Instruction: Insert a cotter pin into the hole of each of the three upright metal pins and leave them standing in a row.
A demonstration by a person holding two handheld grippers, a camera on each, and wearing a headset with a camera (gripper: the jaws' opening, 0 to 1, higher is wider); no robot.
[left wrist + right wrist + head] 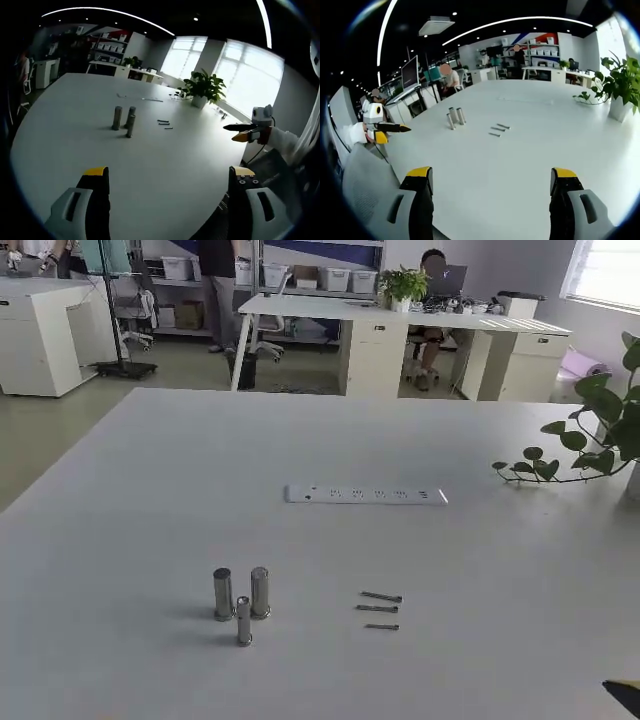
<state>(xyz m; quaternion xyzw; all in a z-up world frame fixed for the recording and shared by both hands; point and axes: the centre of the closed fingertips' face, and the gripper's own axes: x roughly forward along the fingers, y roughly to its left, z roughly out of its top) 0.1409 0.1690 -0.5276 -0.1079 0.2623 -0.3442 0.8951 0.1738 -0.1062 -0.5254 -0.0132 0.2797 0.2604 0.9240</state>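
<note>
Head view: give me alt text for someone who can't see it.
Three upright metal pins stand in a tight cluster on a white table, with three cotter pins lying loose to their right. Farther back lies a white power strip, and a leafy plant trails in at the right edge.

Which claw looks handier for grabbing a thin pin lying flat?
Probably the right gripper: the cotter pins lie right of the upright metal pins, on its side, and its jaws stand open.

Holes in metal pins (pixel 243 620) too small (likewise form of cotter pins (pixel 377 609)).
</note>
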